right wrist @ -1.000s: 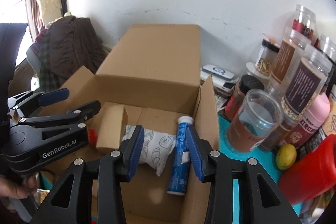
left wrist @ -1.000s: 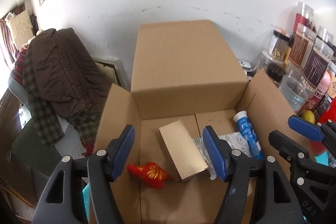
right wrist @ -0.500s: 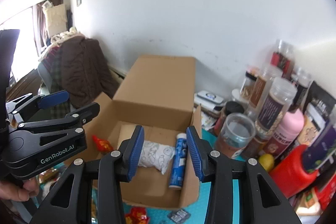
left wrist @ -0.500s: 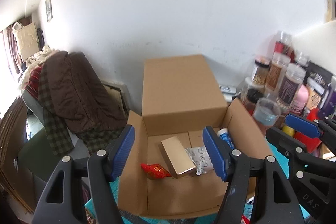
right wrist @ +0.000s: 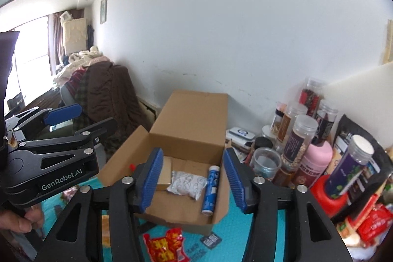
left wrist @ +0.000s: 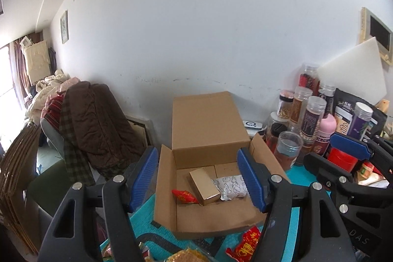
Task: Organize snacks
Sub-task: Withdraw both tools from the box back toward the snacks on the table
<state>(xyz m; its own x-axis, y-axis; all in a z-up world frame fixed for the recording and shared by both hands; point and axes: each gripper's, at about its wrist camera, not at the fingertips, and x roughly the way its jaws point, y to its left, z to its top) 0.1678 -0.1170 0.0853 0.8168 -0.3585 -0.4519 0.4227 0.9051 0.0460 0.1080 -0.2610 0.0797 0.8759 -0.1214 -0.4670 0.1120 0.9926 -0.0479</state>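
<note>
An open cardboard box (left wrist: 208, 220) (right wrist: 216, 215) sits on the teal mat. Inside lie a gold box (left wrist: 204, 186) (right wrist: 165, 176), a white printed pouch (left wrist: 231, 187) (right wrist: 186, 184), a small red wrapped snack (left wrist: 183, 195) and a blue tube (right wrist: 211, 186). My left gripper (left wrist: 197, 179) is open and empty, held back above the box's front. My right gripper (right wrist: 191, 182) is open and empty, also above the box's front. A red snack packet (left wrist: 245, 246) (right wrist: 164, 247) lies on the mat in front of the box.
Several jars and bottles (left wrist: 309, 124) (right wrist: 297, 141) crowd the right by the wall, with a red container (right wrist: 329, 193) and dark bags (left wrist: 343, 109). A chair with brown clothes (left wrist: 93, 127) stands left. More snacks (left wrist: 186, 255) lie at the front edge.
Both grippers have pulled up and back from the box, so it looks smaller and the mat with loose snacks in front has come into view. Both stay open.
</note>
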